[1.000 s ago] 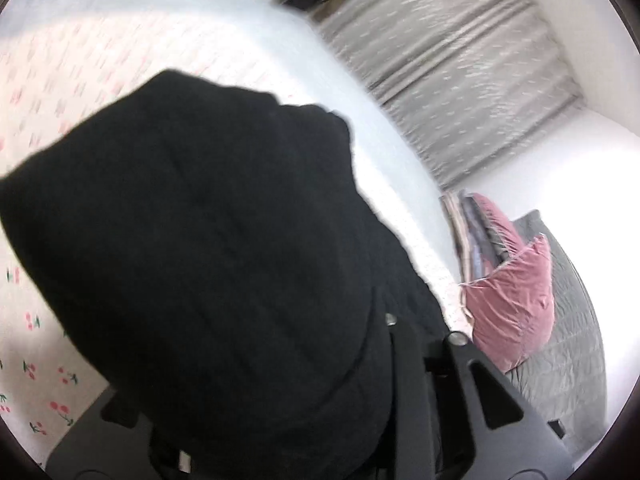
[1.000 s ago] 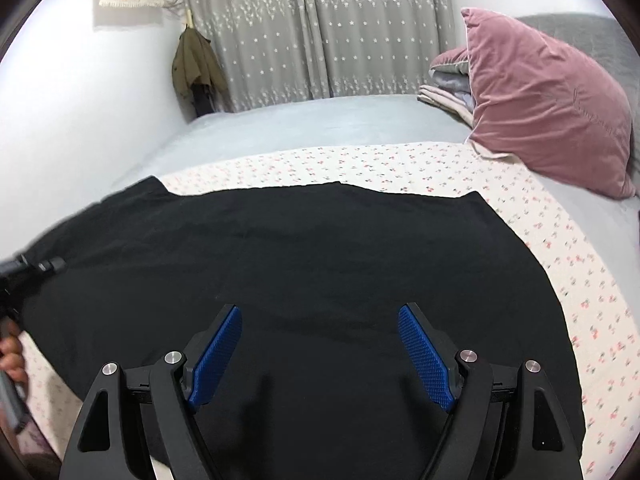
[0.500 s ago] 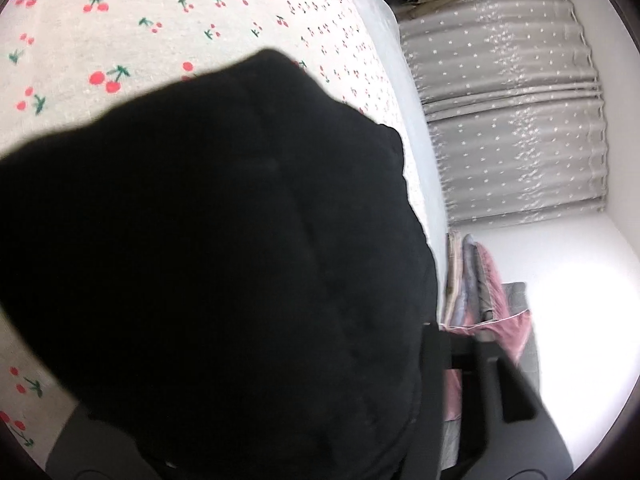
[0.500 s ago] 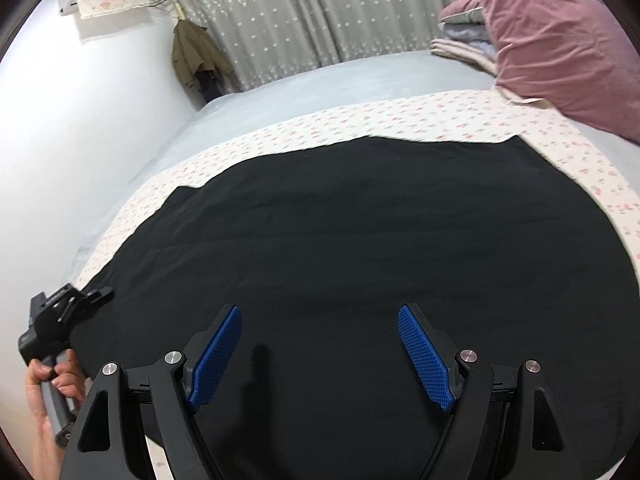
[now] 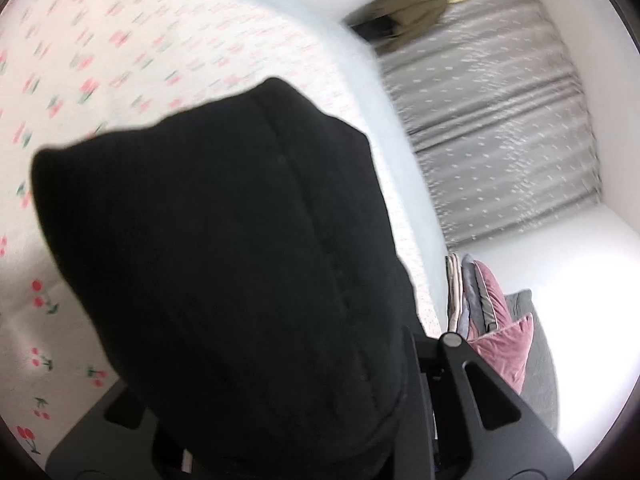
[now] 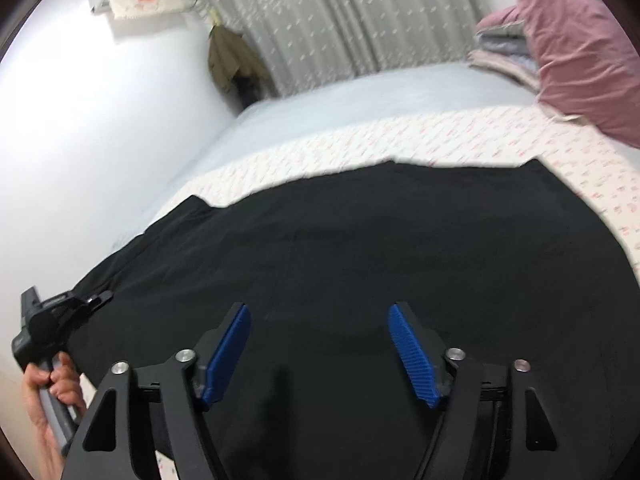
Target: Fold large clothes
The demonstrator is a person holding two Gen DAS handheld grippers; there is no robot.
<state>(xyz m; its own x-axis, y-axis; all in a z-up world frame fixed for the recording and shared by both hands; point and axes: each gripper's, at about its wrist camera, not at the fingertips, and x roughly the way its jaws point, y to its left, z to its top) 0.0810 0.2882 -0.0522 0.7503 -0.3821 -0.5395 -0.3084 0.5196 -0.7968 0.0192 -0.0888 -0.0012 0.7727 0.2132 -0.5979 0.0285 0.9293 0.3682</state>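
At far left of the right wrist view, a hand [image 6: 48,396] around the left gripper [image 6: 98,298], tips at the edge of the black garment [image 6: 360,280]. Left jaws just closing further, pinching that edge; in the left wrist view a bunched fold of the garment [image 5: 224,264] draped over them, hiding the pads. Garment spread flat across the cherry-print sheet [image 6: 460,140] on the bed, far edge straight, sheet showing beyond it and at right. Right gripper [image 6: 320,352] low over the near middle of the cloth, blue pads [image 6: 412,356] spread apart, jaws just closing somewhat, nothing pinched between them. Behind: olive coat [image 6: 232,60] hung by the grey curtain [image 6: 360,12]. At far right, a pink pillow [image 6: 580,48] against folded bedding [image 6: 504,52].
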